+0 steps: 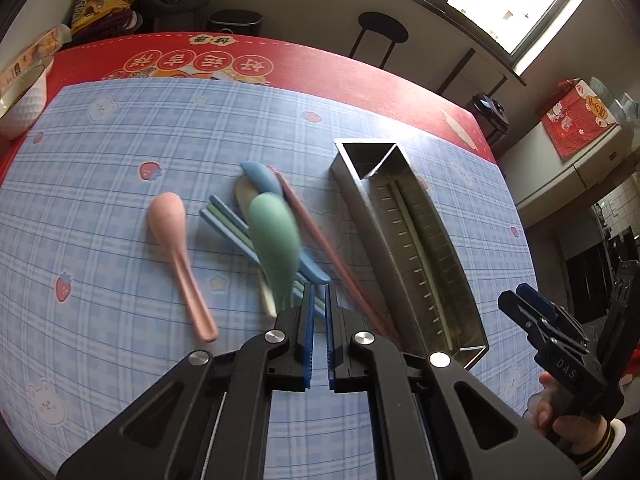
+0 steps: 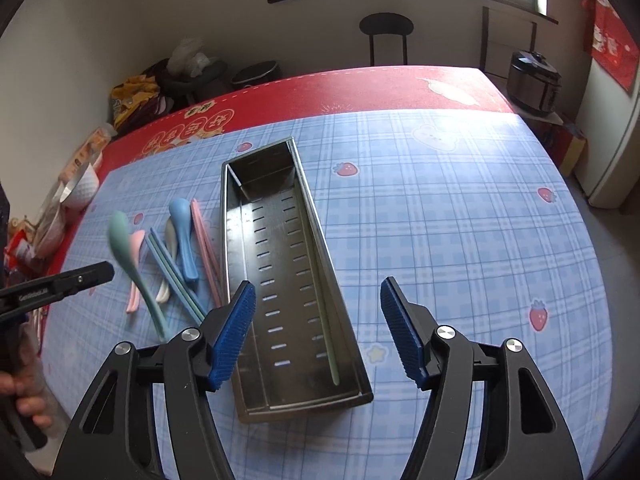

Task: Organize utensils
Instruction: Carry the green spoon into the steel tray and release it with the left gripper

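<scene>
Looks down from two hand-held grippers onto a table covered with a blue plaid cloth (image 1: 120, 140) printed with strawberries and bears.

Near the table's middle, running from the near edge toward the far edge: a long, narrow stainless-steel tray with a slotted floor (image 2: 280, 264). Holds only one pale green chopstick (image 2: 329, 340), laid along its right wall.

Just beside the tray, toward the table's left edge, a loose heap on the cloth:
- a pair of pink chopsticks (image 1: 320, 248)
- a blue plastic spoon (image 1: 260, 176) lying over a cream spoon (image 1: 241, 196)
- a blue and a green chopstick (image 1: 224, 216)
- furthest left, a pink plastic spoon (image 1: 176, 240)

Above the heap, blurred with motion: a mint-green plastic spoon (image 1: 274, 232), handle slanting down to the tips of the left gripper (image 1: 319, 292). Left jaws closed almost together, with nothing visible in the slit. Handle passing along the outer side of one finger, so cannot tell whether pinched or slipping free.

Right gripper (image 2: 318, 304) over the tray's near end, jaws spread wide, empty.

Probably mid-transfer of the mint-green spoon from heap to tray. Next move calls for confirming the hold, carrying the spoon over the tray's left wall, turning it lengthwise and setting it beside the chopstick. Failing a hold, calls for gripping the handle again.
</scene>
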### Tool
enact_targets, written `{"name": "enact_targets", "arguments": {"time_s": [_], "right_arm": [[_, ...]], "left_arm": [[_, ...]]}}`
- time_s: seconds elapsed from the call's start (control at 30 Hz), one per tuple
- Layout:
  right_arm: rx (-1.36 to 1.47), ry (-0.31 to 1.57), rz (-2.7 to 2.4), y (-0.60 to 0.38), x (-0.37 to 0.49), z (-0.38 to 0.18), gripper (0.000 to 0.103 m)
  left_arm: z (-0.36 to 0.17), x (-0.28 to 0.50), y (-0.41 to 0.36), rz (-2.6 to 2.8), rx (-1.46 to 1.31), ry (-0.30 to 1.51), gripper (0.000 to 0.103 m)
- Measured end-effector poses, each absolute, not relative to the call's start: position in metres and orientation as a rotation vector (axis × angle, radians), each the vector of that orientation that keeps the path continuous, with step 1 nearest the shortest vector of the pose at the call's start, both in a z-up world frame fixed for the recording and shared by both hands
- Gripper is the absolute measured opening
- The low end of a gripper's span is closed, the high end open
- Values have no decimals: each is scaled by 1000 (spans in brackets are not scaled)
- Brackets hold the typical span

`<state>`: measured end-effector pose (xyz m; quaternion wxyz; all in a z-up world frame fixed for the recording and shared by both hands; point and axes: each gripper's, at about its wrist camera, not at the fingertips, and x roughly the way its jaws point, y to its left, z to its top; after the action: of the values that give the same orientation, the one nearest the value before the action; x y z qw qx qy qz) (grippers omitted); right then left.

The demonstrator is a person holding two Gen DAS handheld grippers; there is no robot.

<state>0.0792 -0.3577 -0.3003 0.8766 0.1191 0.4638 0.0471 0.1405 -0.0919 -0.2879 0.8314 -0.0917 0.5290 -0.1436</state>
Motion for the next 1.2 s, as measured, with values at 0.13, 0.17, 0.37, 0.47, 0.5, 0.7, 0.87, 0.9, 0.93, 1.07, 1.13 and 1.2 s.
{"name": "enact_targets", "arguments": {"time_s": [0.13,0.17,0.37,0.47,0.5,0.7,0.87,0.9,0.93,1.07,1.13,1.2], "right_arm": [[234,971,94,-370,76,-300,63],[234,970,98,-373,75,-298,63],[282,941,93,-389,65,-294,63],[320,944,102,-391,63,-297,63],[322,949,108,-390,62,-298,63],[317,976,115,-393,57,-307,63],[320,985,106,-397,54,-310,63],[323,984,104,-398,53,-310,63],[326,983,101,-399,53,-310,63],[334,985,91,-401,53,-311,63],[336,992,86,-402,52,-313,63],[337,999,81,-401,52,-315,63]], "left_arm": [[-294,154,-115,-306,-197,1128,2],[-294,154,-112,-304,-213,1122,2],[-310,140,-85,-246,-249,1142,4],[-330,132,-78,-206,-274,1166,11],[-337,131,-78,-199,-284,1170,14],[-357,124,-94,-211,-264,1182,27],[-368,128,-99,-189,-240,1174,26],[-370,129,-101,-189,-225,1172,26],[-369,129,-102,-191,-211,1162,26],[-371,130,-109,-202,-154,1137,26],[-372,131,-113,-218,-107,1119,26],[-373,131,-115,-224,-79,1104,24]]}}
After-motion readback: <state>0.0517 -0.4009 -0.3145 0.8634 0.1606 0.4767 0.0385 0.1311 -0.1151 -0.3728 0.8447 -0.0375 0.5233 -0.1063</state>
